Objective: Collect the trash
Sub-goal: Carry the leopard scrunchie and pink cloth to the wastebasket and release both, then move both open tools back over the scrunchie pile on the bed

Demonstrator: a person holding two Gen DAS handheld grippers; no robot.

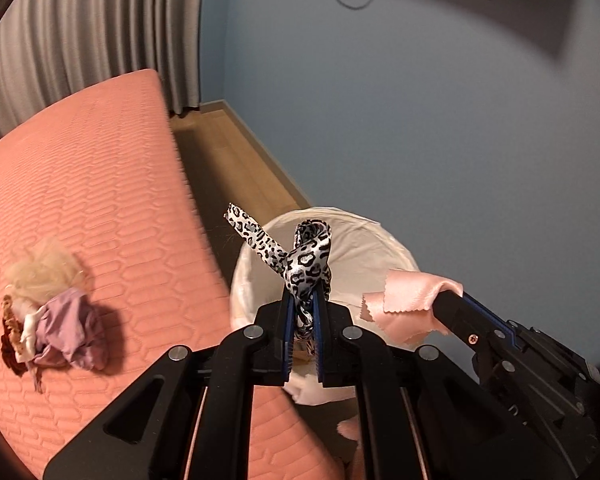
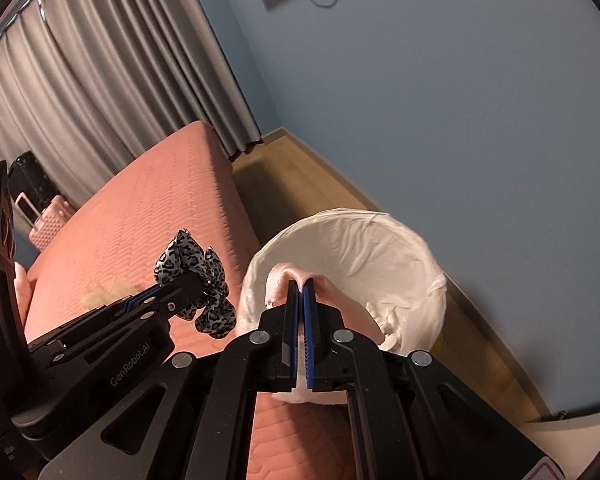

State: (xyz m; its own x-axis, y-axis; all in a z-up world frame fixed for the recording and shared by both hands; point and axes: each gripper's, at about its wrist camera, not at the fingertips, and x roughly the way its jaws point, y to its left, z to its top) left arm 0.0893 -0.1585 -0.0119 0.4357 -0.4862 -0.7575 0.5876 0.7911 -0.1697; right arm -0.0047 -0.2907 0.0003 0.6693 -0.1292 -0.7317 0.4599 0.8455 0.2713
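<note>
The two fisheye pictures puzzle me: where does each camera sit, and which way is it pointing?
Left wrist view: sits on the left gripper, looking along its jaws, shut on a leopard-print satin ribbon, toward the white-lined round trash bin; the right gripper shows at right.
Right wrist view: sits on the right gripper, jaws shut on a pink cloth scrap, facing the same bin; the left gripper shows at left.
Shared: bin, salmon quilted mattress, grey curtain, blue wall.
</note>
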